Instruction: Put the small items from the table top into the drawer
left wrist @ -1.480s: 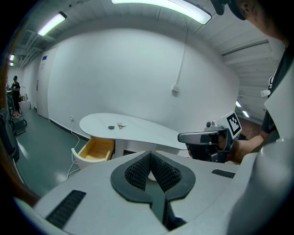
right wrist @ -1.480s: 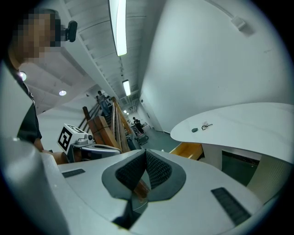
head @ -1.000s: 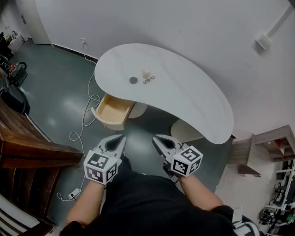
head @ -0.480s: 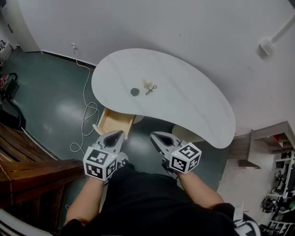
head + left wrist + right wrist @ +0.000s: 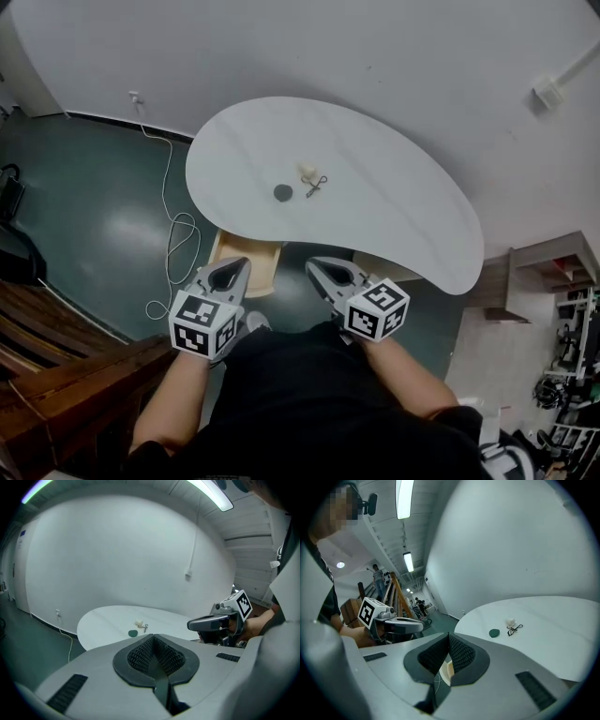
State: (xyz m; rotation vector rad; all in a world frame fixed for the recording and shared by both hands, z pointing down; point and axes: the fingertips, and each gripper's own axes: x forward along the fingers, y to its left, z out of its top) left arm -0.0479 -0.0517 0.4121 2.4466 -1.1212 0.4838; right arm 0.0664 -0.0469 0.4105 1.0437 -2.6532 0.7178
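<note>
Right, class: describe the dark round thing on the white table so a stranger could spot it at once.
Find the white kidney-shaped table by the pale wall. Three small things cluster near its middle. Yours is the flat dark disc, leftmost in the head view, beside a cream lump and a wiry metal piece.
</note>
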